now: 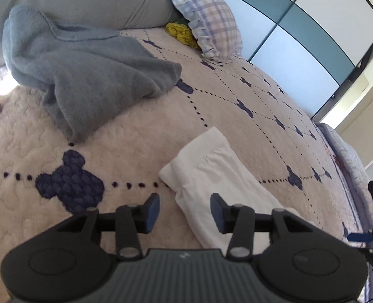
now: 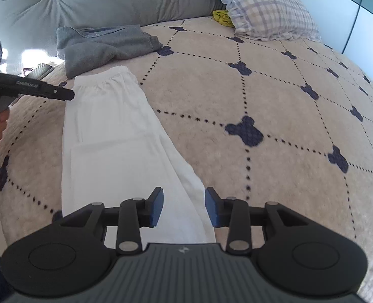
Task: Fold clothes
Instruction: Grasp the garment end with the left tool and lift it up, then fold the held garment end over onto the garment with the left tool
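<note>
While the left gripper (image 1: 185, 208) hangs with its jaws apart and nothing pinched over the waistband end of the white trousers (image 1: 211, 174), the garment lies in a long strip on the bear-patterned bedspread (image 1: 126, 156), so I judge one lengthwise fold done. From the right wrist, the right gripper (image 2: 184, 207) likewise stands apart and empty above the leg end of the trousers (image 2: 115, 136); next, each must pinch an end to fold crosswise. No container shows in either view.
</note>
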Action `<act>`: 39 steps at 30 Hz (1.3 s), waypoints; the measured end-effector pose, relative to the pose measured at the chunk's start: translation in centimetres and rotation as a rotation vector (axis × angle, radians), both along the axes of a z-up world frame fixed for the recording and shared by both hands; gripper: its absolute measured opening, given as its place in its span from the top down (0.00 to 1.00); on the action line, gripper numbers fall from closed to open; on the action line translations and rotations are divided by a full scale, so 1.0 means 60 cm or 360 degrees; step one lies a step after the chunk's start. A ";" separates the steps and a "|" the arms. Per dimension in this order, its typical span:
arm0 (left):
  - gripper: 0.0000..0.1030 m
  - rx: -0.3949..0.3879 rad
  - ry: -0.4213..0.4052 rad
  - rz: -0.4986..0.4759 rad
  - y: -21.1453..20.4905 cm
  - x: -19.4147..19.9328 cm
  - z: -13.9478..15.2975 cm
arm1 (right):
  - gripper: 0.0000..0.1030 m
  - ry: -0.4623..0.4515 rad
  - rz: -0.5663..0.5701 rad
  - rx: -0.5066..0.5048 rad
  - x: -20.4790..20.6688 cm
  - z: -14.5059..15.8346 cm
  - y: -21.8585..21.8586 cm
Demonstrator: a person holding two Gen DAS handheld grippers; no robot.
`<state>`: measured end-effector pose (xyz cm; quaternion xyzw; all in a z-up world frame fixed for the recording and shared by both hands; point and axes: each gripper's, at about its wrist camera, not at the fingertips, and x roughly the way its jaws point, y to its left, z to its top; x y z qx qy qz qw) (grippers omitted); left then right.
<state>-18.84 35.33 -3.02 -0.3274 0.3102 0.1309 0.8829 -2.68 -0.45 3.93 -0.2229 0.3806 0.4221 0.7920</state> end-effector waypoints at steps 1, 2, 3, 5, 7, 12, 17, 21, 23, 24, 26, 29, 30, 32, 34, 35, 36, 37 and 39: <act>0.43 -0.0055 -0.0014 -0.0002 0.005 0.006 -0.007 | 0.61 0.0009 -0.0021 0.0026 -0.007 0.002 -0.017; 0.40 -0.0083 -0.0038 -0.0005 0.007 0.010 -0.010 | 0.60 0.0018 -0.0043 0.0055 -0.013 0.004 -0.033; 0.36 -0.0089 -0.0050 -0.0005 0.007 0.018 -0.011 | 0.60 0.0027 -0.0065 0.0084 -0.020 0.005 -0.049; 0.36 -0.0110 -0.0057 0.0009 0.010 0.034 -0.016 | 0.58 0.0045 -0.0110 0.0143 -0.034 0.008 -0.082; 0.48 -0.0123 -0.0046 0.0037 0.014 0.051 -0.020 | 0.58 0.0051 -0.0176 0.0175 -0.042 0.003 -0.106; 0.86 -0.0034 -0.0045 0.0064 0.012 0.062 -0.001 | 0.58 0.0074 -0.0359 0.0262 -0.055 -0.012 -0.156; 0.87 0.0243 -0.0219 -0.0083 -0.055 0.049 0.072 | 0.58 0.0059 -0.0466 0.0364 -0.068 -0.009 -0.189; 0.87 0.0294 -0.0393 -0.0304 -0.138 0.049 0.129 | 0.58 0.0058 -0.0524 0.0399 -0.071 -0.011 -0.202; 0.87 0.0365 -0.0461 -0.0498 -0.199 0.047 0.150 | 0.58 0.0061 -0.0548 0.0422 -0.071 -0.011 -0.208; 0.86 0.0396 -0.0485 -0.0623 -0.232 0.046 0.154 | 0.58 0.0063 -0.0559 0.0434 -0.071 -0.011 -0.211; 0.83 0.0416 -0.0489 -0.0896 -0.291 0.042 0.149 | 0.58 0.0076 -0.0583 0.0456 -0.069 -0.013 -0.217; 0.67 0.0514 -0.0399 -0.1137 -0.341 0.035 0.123 | 0.58 0.0104 -0.0603 0.0452 -0.070 -0.021 -0.220; 0.64 0.0508 -0.0372 -0.1145 -0.342 0.033 0.116 | 0.58 0.0112 -0.0601 0.0448 -0.072 -0.024 -0.219; 0.64 0.0387 -0.0356 -0.1153 -0.323 0.029 0.107 | 0.58 0.0130 -0.0574 0.0452 -0.074 -0.029 -0.215; 0.59 0.0319 -0.0376 -0.1132 -0.302 0.019 0.107 | 0.58 0.0153 -0.0546 0.0464 -0.073 -0.032 -0.209; 0.58 0.0325 -0.0370 -0.1113 -0.295 0.018 0.107 | 0.58 0.0165 -0.0532 0.0470 -0.073 -0.034 -0.205; 0.57 0.0346 -0.0342 -0.1088 -0.290 0.017 0.106 | 0.58 0.0175 -0.0513 0.0479 -0.070 -0.034 -0.197; 0.57 0.0367 -0.0313 -0.1064 -0.285 0.016 0.105 | 0.58 0.0185 -0.0493 0.0487 -0.066 -0.034 -0.189; 0.58 0.0335 -0.0288 -0.1057 -0.279 0.018 0.100 | 0.58 0.0242 -0.0433 0.0536 -0.059 -0.030 -0.169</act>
